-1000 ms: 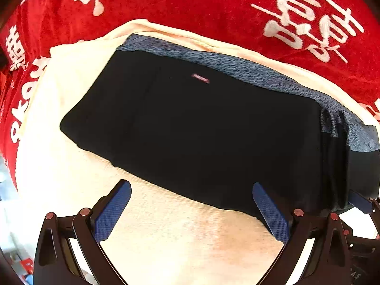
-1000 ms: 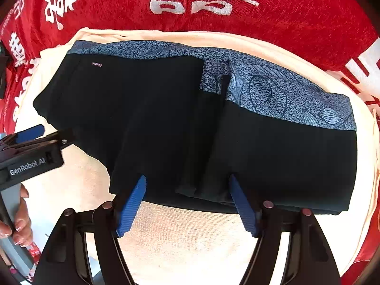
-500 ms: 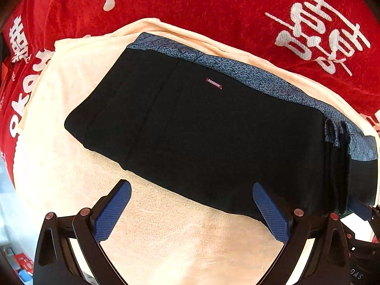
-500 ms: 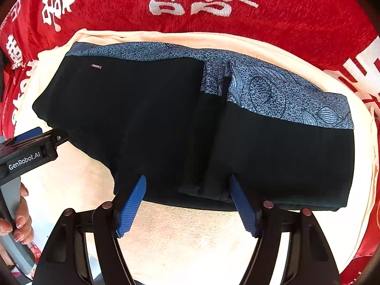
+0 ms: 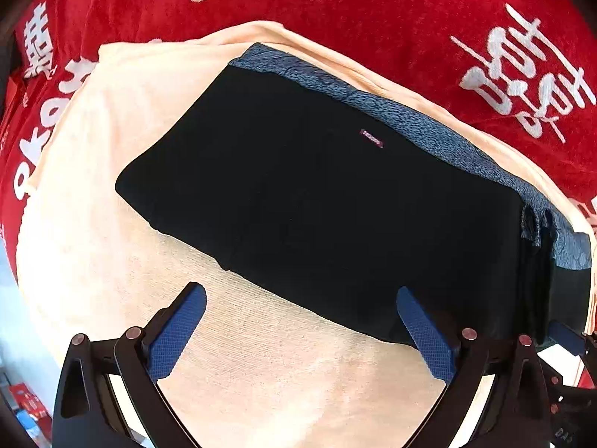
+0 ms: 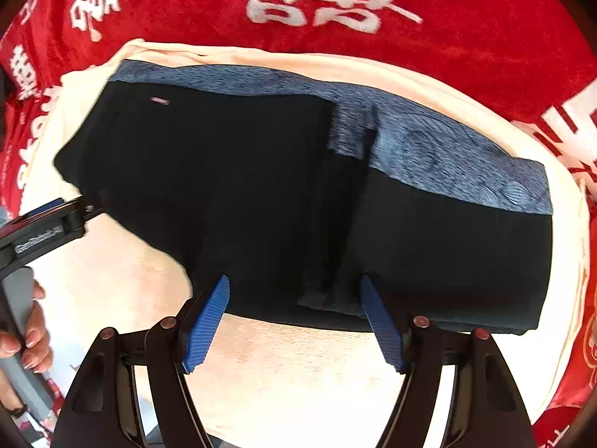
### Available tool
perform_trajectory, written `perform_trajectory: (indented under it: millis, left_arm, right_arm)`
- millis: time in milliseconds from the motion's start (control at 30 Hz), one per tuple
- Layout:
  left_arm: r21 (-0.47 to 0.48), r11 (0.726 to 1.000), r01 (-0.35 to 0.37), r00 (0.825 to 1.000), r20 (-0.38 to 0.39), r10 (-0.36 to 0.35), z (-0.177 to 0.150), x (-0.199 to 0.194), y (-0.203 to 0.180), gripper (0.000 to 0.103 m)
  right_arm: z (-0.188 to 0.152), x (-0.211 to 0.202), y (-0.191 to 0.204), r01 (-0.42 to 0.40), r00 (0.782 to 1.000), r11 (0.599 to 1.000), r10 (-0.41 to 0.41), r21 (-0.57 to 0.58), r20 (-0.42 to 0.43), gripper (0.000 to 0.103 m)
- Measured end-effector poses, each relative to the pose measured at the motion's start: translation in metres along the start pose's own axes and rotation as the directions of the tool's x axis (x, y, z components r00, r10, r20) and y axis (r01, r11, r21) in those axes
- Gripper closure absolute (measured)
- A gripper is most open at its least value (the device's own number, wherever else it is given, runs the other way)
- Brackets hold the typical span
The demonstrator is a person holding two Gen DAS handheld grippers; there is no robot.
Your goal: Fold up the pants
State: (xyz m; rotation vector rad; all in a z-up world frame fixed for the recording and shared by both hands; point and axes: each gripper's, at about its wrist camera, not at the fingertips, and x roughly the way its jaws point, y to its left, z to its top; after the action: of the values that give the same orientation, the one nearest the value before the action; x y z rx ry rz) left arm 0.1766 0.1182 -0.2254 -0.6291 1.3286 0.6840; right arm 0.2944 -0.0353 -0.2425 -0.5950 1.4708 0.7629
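Note:
Black pants (image 5: 317, 209) with a blue patterned waistband (image 5: 429, 130) lie folded flat on a cream towel (image 5: 93, 186). In the right wrist view the pants (image 6: 261, 194) show a folded layer over the middle and the waistband (image 6: 447, 156) along the far edge. My left gripper (image 5: 300, 321) is open and empty, just above the near edge of the pants. My right gripper (image 6: 294, 317) is open and empty, its blue fingertips (image 6: 377, 313) over the pants' near edge. The left gripper (image 6: 44, 231) also shows at the left of the right wrist view.
A red cloth with white characters (image 5: 373, 7) covers the surface under and beyond the towel; it also shows in the right wrist view (image 6: 447, 18). The person's hand (image 6: 30, 336) holds the left gripper's handle. Bare towel (image 6: 280, 373) lies in front of the pants.
The left gripper has pulled back and to the left, so the pants sit further right and lower in its view. The right gripper has edged slightly toward the pants. Both stay open.

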Motion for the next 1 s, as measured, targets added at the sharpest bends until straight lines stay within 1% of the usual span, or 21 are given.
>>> perform_trajectory:
  millis: [67,133,200,233,333,400,500,533,600,667,700,733,767,867,933,967,1000]
  left_arm:
    - [-0.013,1.0,0.015,1.0,0.004,-0.015,0.001,0.0,0.005,0.0]
    - [-0.019,0.999,0.032,0.999,0.012,-0.032,0.004,-0.001,0.011,0.0]
    - [-0.038,0.997,0.065,0.997,0.032,-0.064,0.008,-0.003,0.022,0.0]
    - [-0.053,0.995,0.083,0.996,0.039,-0.081,0.009,-0.003,0.029,0.0]
    - [-0.11,0.984,0.137,0.99,0.045,-0.133,0.015,0.002,0.051,0.0]
    - [-0.159,0.972,0.172,0.985,0.052,-0.165,0.018,0.005,0.068,0.0]
    - [-0.212,0.948,0.237,0.971,0.077,-0.225,0.018,0.009,0.086,0.0]
    - [-0.231,0.934,0.271,0.962,0.083,-0.259,0.018,0.012,0.093,0.0]
    - [-0.275,0.889,0.366,0.93,0.091,-0.355,0.015,0.021,0.104,0.0]
    - [-0.319,0.842,0.435,0.899,0.098,-0.427,0.011,0.032,0.111,0.0]
    - [-0.329,0.827,0.456,0.889,0.113,-0.444,0.009,0.036,0.114,0.0]
    - [-0.326,0.817,0.475,0.879,0.135,-0.457,0.01,0.035,0.116,0.0]
    - [-0.318,0.804,0.502,0.864,0.154,-0.479,0.012,0.034,0.117,0.0]
    - [-0.327,0.766,0.553,0.833,0.18,-0.524,0.022,0.038,0.117,0.0]
    - [-0.335,0.756,0.563,0.825,0.18,-0.535,0.028,0.04,0.112,0.0]
    - [-0.339,0.746,0.574,0.818,0.182,-0.546,0.031,0.039,0.11,0.0]
    - [-0.342,0.731,0.591,0.805,0.188,-0.563,0.033,0.035,0.11,0.0]
  right_arm:
    - [0.002,-0.001,0.007,0.001,1.0,1.0,0.0,-0.016,0.008,0.026]
    - [0.005,-0.006,0.011,-0.034,0.999,0.999,0.035,-0.012,0.037,0.026]
    - [0.009,-0.011,0.014,-0.054,0.996,0.999,0.054,-0.005,0.077,0.026]
    - [0.011,-0.01,0.014,-0.055,0.995,0.998,0.055,-0.003,0.082,0.026]
    - [0.016,0.006,0.011,-0.073,0.996,0.997,0.073,0.016,0.048,0.026]
    - [0.01,0.027,0.007,-0.08,0.997,0.996,0.081,0.035,-0.017,0.027]
    - [0.005,0.029,0.012,-0.068,0.998,0.998,0.068,-0.002,0.004,0.027]
    - [0.005,0.029,0.013,-0.065,0.998,0.998,0.065,-0.009,0.004,0.027]
    - [0.004,0.03,0.014,-0.065,0.998,0.998,0.065,-0.018,0.007,0.026]
    - [0.004,0.029,0.012,-0.079,0.997,0.997,0.079,-0.016,0.011,0.026]
    - [0.004,0.028,0.011,-0.085,0.996,0.996,0.085,-0.013,0.012,0.026]
    - [0.003,0.027,0.01,-0.096,0.995,0.995,0.096,-0.01,0.015,0.026]
    - [0.004,0.028,0.008,-0.103,0.995,0.995,0.103,-0.011,0.017,0.026]
    - [-0.001,0.024,0.005,-0.107,0.994,0.994,0.107,-0.021,0.023,0.026]
    - [-0.005,0.023,0.003,-0.101,0.995,0.994,0.101,-0.031,0.025,0.026]
    - [-0.006,0.023,0.004,-0.097,0.995,0.995,0.098,-0.035,0.025,0.026]
    - [-0.007,0.023,0.004,-0.094,0.995,0.995,0.095,-0.037,0.025,0.026]
